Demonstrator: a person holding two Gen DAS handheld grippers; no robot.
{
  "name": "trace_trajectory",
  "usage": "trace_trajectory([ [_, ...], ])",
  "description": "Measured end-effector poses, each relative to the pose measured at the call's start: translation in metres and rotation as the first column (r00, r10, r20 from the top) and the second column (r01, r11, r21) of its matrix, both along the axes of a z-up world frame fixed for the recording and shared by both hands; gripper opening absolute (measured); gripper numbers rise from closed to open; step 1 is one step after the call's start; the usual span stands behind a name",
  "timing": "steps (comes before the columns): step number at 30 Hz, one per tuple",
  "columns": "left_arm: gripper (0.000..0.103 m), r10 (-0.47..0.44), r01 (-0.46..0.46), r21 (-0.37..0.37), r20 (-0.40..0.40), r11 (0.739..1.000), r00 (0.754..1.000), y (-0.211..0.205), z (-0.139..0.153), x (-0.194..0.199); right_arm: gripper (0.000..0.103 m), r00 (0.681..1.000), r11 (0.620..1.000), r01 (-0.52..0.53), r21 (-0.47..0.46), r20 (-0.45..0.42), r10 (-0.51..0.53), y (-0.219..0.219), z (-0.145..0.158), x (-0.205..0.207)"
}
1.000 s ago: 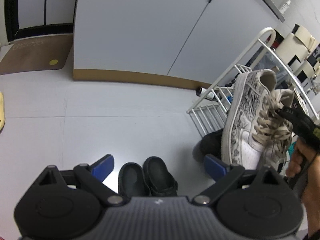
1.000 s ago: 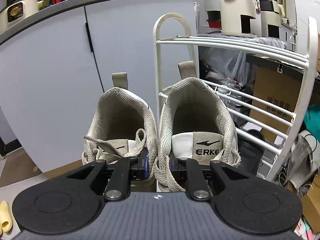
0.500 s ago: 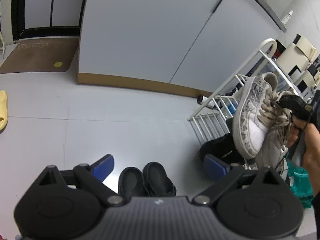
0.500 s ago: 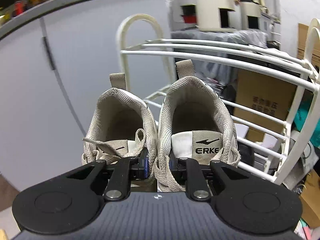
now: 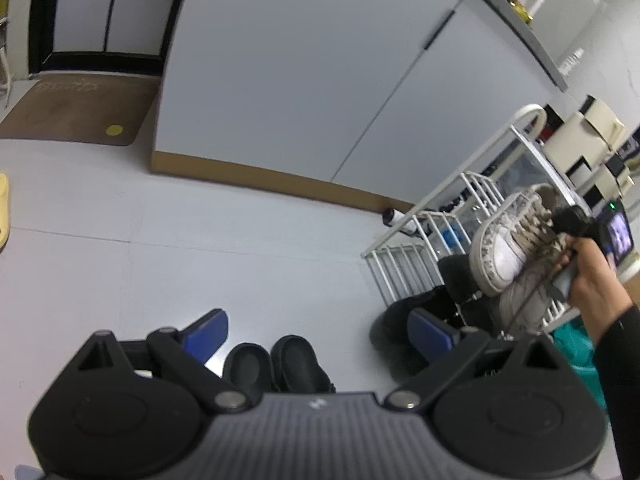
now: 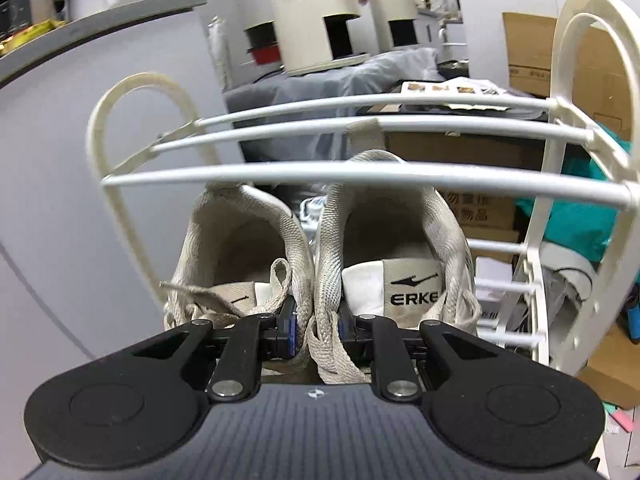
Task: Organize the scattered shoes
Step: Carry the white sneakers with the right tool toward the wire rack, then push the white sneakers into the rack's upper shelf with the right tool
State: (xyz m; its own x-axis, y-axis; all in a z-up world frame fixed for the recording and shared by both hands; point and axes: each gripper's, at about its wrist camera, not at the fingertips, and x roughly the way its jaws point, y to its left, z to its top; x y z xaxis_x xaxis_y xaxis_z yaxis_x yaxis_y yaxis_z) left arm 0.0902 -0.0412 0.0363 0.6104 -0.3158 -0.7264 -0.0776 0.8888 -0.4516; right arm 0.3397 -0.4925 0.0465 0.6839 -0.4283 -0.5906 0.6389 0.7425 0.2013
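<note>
Right gripper [image 6: 316,334] fingers pinched tight on the inner collars of both sneakers [image 6: 316,264], carrying the pair as one. Pair hangs heels-first at the shoe rack [image 6: 360,176], just under its top rails, not yet resting on a shelf. Best, I'd judge: keep them level, slide in under the rail, set soles on the bars before letting go. Left gripper [image 5: 316,328] fingers wide apart, holding nothing, above black clogs [image 5: 276,364] on the floor [image 5: 200,248].
</note>
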Motion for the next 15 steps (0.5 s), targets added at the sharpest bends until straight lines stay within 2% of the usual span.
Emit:
trace_trajectory([
  [5, 0.098, -0.022, 0.022, -0.018, -0.038, 1.0, 0.999, -0.001, -0.012, 0.008, 0.019, 0.993, 0.993, 0.116, -0.004, 0.026, -0.116, -0.024, -0.006, 0.017],
  [9, 0.098, -0.021, 0.021, 0.014, -0.037, 1.0, 0.999, 0.003, -0.015, 0.01, 0.019, 0.969, 0.972, 0.237, 0.004, 0.072, -0.236, -0.041, -0.006, 0.028],
  [15, 0.098, 0.019, -0.018, 0.012, -0.071, 1.0, 0.997, 0.016, -0.024, 0.011, 0.02, 0.95, 0.954, 0.296, -0.049, 0.115, -0.289, -0.048, -0.006, 0.035],
])
